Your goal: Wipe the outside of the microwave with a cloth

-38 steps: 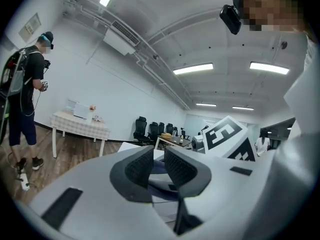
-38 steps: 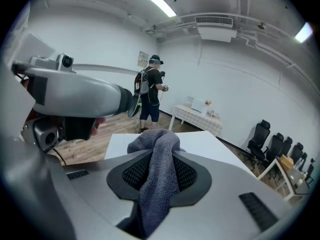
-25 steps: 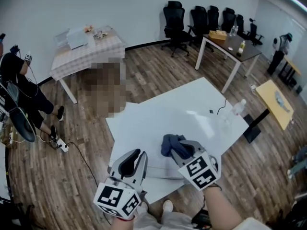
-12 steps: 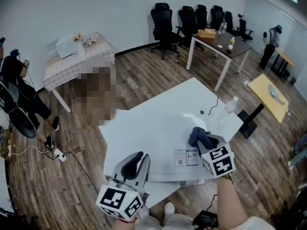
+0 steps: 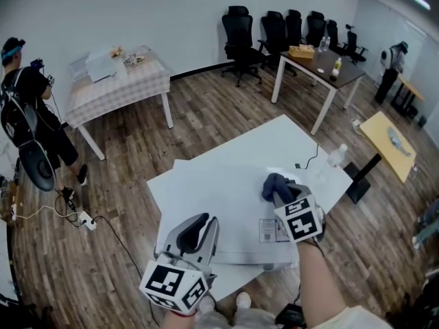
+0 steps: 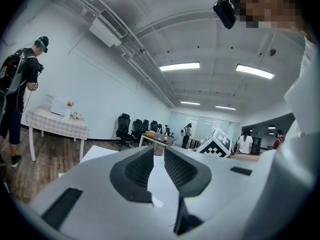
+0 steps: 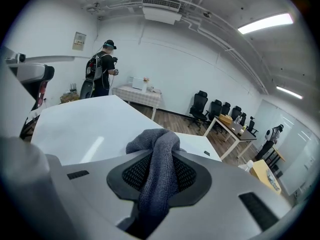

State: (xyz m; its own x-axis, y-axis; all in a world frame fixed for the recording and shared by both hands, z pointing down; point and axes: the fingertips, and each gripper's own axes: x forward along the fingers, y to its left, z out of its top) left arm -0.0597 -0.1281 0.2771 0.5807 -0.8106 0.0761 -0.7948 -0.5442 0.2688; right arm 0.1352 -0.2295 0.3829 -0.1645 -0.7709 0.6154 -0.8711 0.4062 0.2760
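We see the white microwave [image 5: 226,214] on the table [image 5: 274,139], toward 6 o'clock. Our left gripper [image 5: 197,225], at 7 o'clock, is slightly spread and empty. Our right gripper [image 5: 278,194] pinches the grey cloth [image 5: 273,182] at 4 o'clock. It looks soft, light and limp, best held bunched.

Qty: 2 grippers [image 5: 196,233] [image 5: 281,194], 1 cloth [image 5: 272,181], 1 microwave [image 5: 219,208].
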